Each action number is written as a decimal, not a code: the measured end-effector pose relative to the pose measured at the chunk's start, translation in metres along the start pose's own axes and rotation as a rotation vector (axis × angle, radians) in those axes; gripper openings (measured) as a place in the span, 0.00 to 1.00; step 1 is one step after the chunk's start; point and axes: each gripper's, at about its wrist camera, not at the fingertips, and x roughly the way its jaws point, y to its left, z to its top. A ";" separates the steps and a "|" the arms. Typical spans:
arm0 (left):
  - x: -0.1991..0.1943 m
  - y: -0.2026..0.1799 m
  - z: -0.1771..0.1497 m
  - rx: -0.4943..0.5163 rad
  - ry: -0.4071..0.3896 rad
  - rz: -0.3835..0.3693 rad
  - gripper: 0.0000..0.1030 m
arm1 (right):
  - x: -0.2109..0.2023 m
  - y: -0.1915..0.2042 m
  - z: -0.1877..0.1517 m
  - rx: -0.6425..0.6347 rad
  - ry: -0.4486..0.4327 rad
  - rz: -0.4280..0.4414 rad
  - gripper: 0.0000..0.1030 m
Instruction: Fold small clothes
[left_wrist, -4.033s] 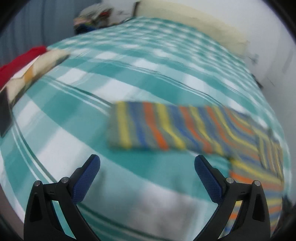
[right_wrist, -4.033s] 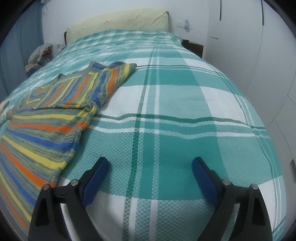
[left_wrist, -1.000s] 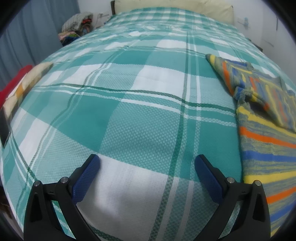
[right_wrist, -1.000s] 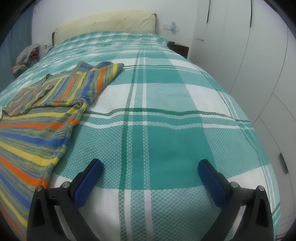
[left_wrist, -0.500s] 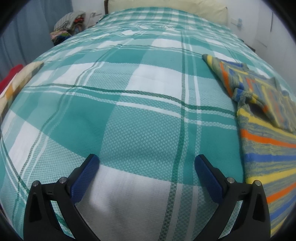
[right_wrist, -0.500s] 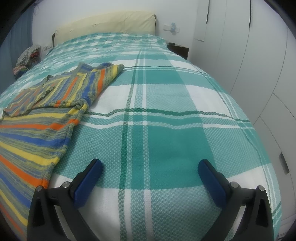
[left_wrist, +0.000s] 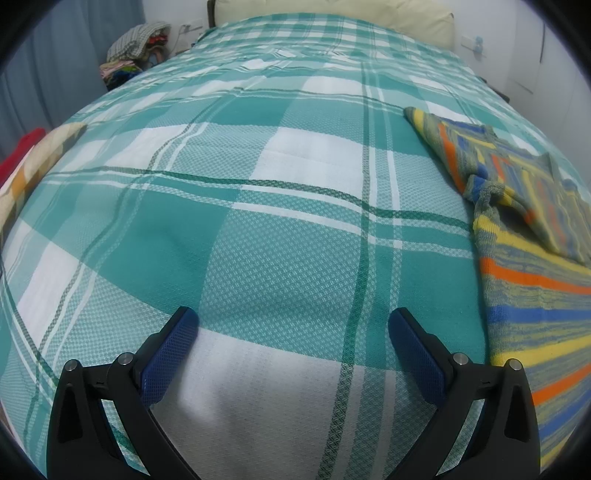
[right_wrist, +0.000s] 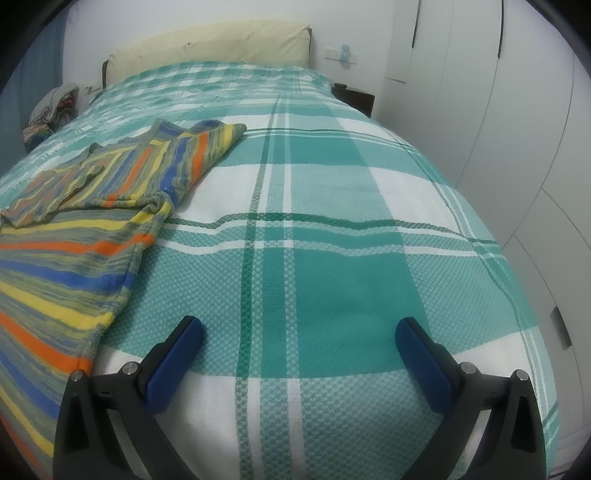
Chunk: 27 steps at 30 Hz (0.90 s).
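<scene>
— Where's the garment?

— The knitted top with orange, yellow and blue stripes (left_wrist: 532, 280) lies flat on the teal-and-white checked bedspread (left_wrist: 280, 229), one sleeve folded across its chest. It sits to the right of the left black gripper with blue pads (left_wrist: 291, 334) and to the left of the right black gripper with blue pads (right_wrist: 299, 341), so between the two.

— Room to work?

— Plenty. Bare bedspread stretches ahead of both, up to the cream headboard (right_wrist: 207, 42). White wardrobe doors (right_wrist: 517, 110) stand beyond the bed's right edge; a heap of clothes (left_wrist: 135, 46) sits off the far left corner.

— And the grippers?

— Both spread wide, empty, poised over the bedspread, clear of the top.
</scene>
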 end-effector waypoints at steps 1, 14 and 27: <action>0.000 0.000 0.000 0.000 0.000 0.000 1.00 | 0.001 0.000 0.000 0.000 0.002 0.000 0.99; 0.000 0.000 0.000 0.000 0.000 0.000 1.00 | 0.004 -0.002 0.001 0.009 0.002 0.010 1.00; 0.000 0.000 0.000 0.000 0.001 -0.001 1.00 | 0.004 -0.002 0.001 0.008 0.003 0.010 1.00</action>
